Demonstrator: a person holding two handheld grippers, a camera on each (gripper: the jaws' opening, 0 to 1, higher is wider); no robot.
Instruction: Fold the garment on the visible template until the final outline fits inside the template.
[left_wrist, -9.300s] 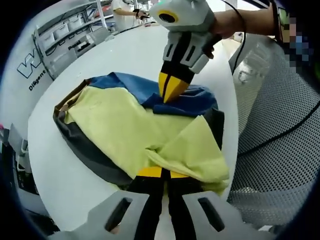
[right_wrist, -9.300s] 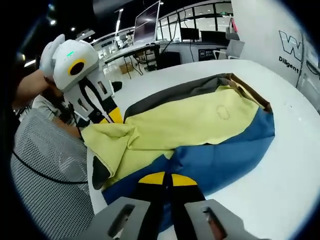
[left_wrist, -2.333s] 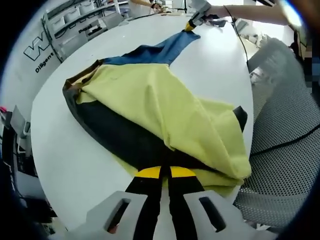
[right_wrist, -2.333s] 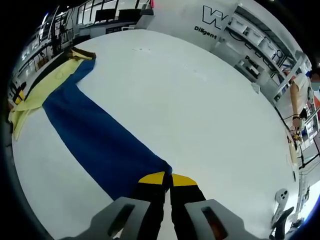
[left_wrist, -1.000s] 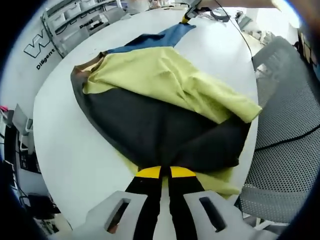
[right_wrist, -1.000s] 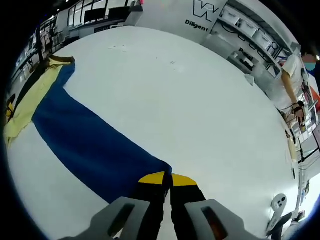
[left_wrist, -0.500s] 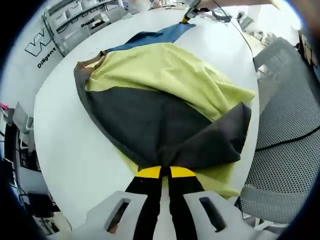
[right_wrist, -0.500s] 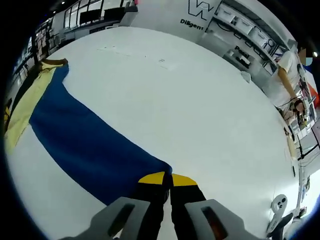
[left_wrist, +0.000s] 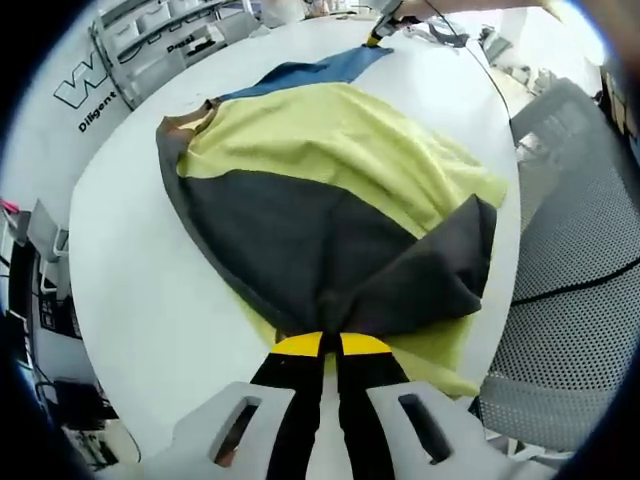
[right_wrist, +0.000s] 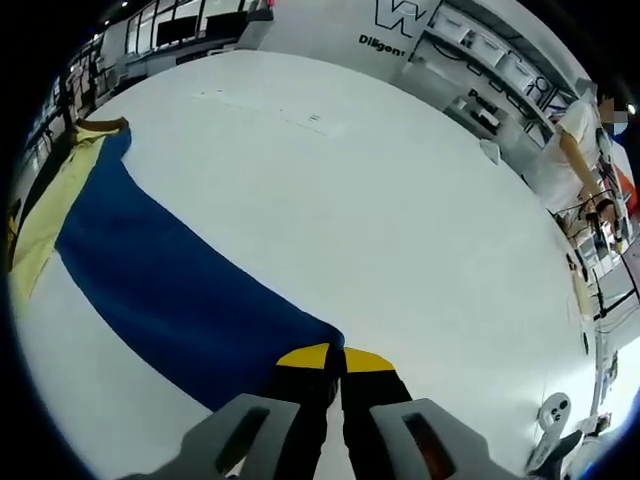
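A colour-block garment lies spread on the white round table (left_wrist: 130, 270). In the left gripper view its yellow body (left_wrist: 350, 150) sits in the middle, a dark grey part (left_wrist: 310, 250) lies over it toward me, and a blue sleeve (left_wrist: 320, 72) stretches away. My left gripper (left_wrist: 322, 345) is shut on the grey part's near edge. The right gripper (left_wrist: 378, 36) shows far off, holding the blue sleeve's end. In the right gripper view the blue sleeve (right_wrist: 170, 290) runs from the yellow body (right_wrist: 45, 215) to my right gripper (right_wrist: 334, 356), which is shut on its cuff.
A grey mesh chair (left_wrist: 570, 280) stands just off the table's right edge in the left gripper view. Shelving with bins (right_wrist: 490, 55) lines the wall behind the table, and a person (right_wrist: 590, 150) stands beyond the table's far right side.
The dark grey part has been drawn flatter over the yellow body toward the left gripper. The blue sleeve stays pulled out straight; the right view has shifted slightly.
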